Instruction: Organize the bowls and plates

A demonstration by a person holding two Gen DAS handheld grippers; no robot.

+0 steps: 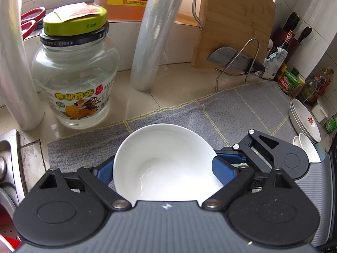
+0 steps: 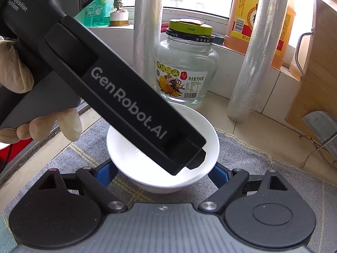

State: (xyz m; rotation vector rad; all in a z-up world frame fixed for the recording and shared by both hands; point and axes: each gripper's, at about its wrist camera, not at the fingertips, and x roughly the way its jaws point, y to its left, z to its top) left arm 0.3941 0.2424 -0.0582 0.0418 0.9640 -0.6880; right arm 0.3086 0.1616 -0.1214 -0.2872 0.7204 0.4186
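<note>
You are holding one white bowl [image 1: 166, 162] over the grey mat [image 1: 242, 109], both tools set around it. Your left gripper [image 1: 164, 168] is pressing its blue pads on the rim, about half open. Your right gripper [image 2: 162, 171] is flanking the bowl too; contact is unclear. The bowl is empty. Plates [image 1: 305, 120] are stacking at the far right already, so this bowl is waiting to join them.

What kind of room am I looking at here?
Most likely a home kitchen counter by a window. A wooden cutting board leans by a cleaver on a wire rack, sauce bottles crowd the tiled corner, and a sink edge shows at the left.
</note>
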